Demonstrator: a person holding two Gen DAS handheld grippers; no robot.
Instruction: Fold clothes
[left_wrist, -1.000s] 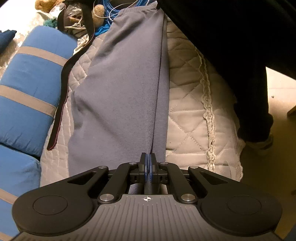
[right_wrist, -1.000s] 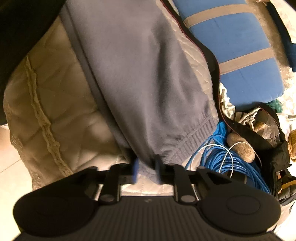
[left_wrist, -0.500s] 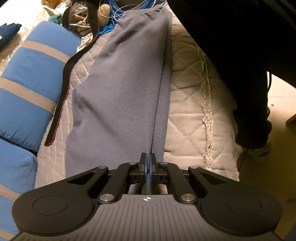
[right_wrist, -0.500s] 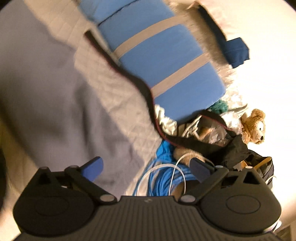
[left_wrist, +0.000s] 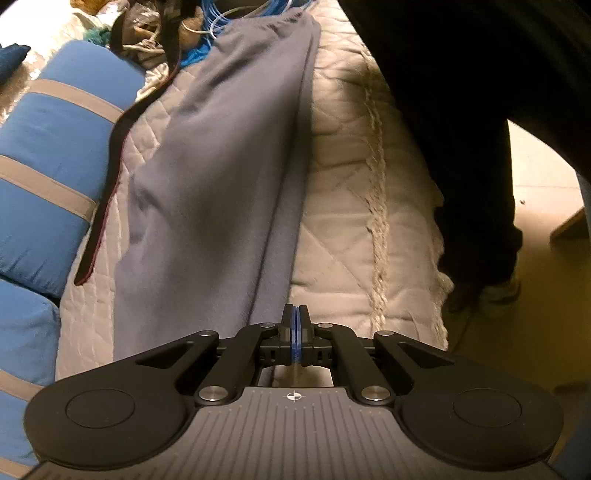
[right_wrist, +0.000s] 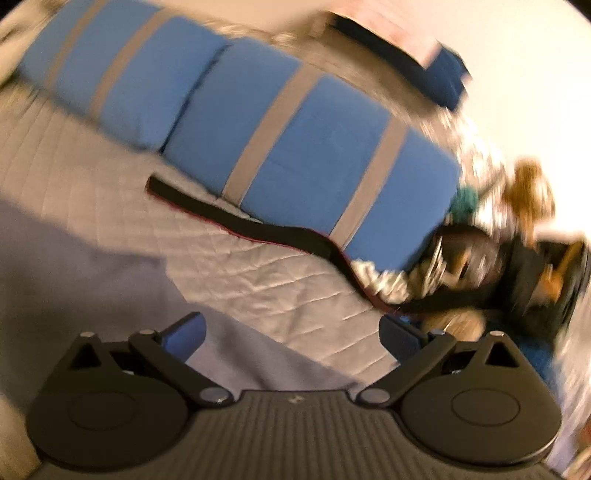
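Observation:
Grey sweatpants (left_wrist: 221, 177) lie lengthwise on a quilted cream bedspread (left_wrist: 343, 184), folded leg over leg, cuffs at the far end. My left gripper (left_wrist: 294, 317) is shut on the near edge of the sweatpants. In the blurred right wrist view the sweatpants (right_wrist: 74, 266) lie at lower left on the bedspread (right_wrist: 258, 273). My right gripper (right_wrist: 291, 334) is wide open and empty above them.
Blue cushions with grey stripes (left_wrist: 48, 177) (right_wrist: 314, 147) line the far side of the bed. A black strap (left_wrist: 110, 192) (right_wrist: 280, 232) lies beside them. Blue cable, a bag and a teddy bear (right_wrist: 524, 184) clutter the bed end. A person's dark legs (left_wrist: 461, 147) stand at the bed edge.
My right gripper let go of the sweatpants cuff, opened wide and swung away toward the cushions. My left gripper stays shut on the fabric, which has settled flatter.

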